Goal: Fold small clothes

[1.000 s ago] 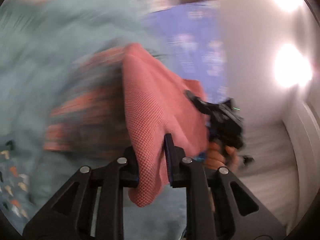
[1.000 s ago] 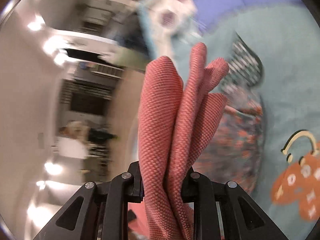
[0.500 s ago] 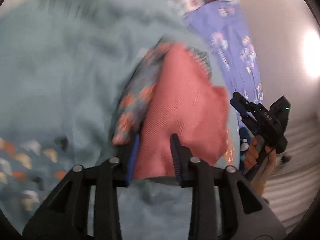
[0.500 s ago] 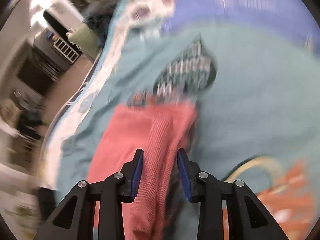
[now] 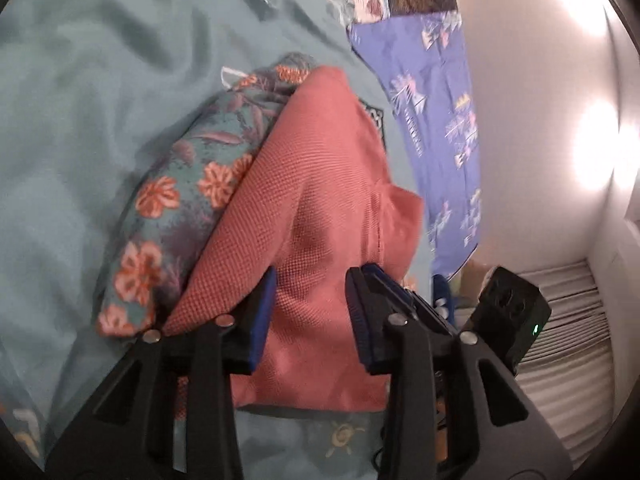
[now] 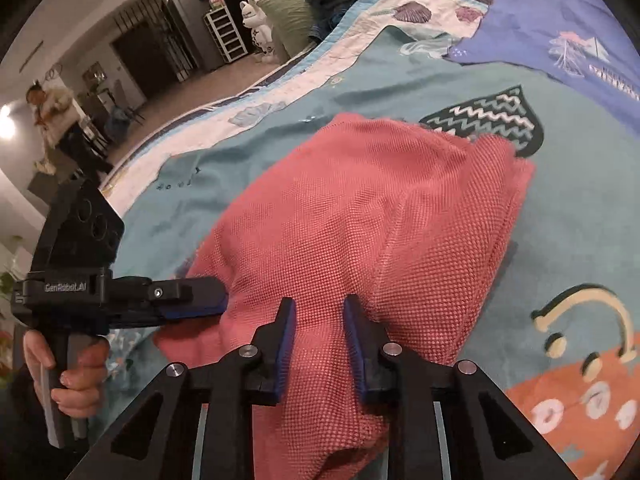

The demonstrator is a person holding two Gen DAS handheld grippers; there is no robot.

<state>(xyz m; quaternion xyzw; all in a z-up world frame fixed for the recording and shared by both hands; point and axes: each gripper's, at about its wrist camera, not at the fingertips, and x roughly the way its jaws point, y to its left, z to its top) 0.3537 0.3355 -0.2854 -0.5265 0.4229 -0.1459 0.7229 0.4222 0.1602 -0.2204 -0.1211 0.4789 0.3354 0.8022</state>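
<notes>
A folded coral-pink knit garment (image 5: 320,184) lies on top of a folded teal floral garment (image 5: 176,208) on the bed. My left gripper (image 5: 308,312) has its jaws apart over the near edge of the pink garment, with cloth lying between them. It also shows from the side in the right wrist view (image 6: 188,304). My right gripper (image 6: 318,344) stands over the pink garment (image 6: 368,216) with its jaws apart and cloth between them. The floral garment is hidden under the pink one in the right wrist view.
A teal printed bedspread (image 6: 560,248) covers the bed. A purple printed sheet (image 5: 432,92) lies along the wall side. The bed's white-trimmed edge (image 6: 248,96) drops to the room floor, where a person (image 6: 56,116) stands far off.
Both grippers were shut on the pink garment and held it up. They have lowered it onto the floral garment and opened; the garment now lies flat.
</notes>
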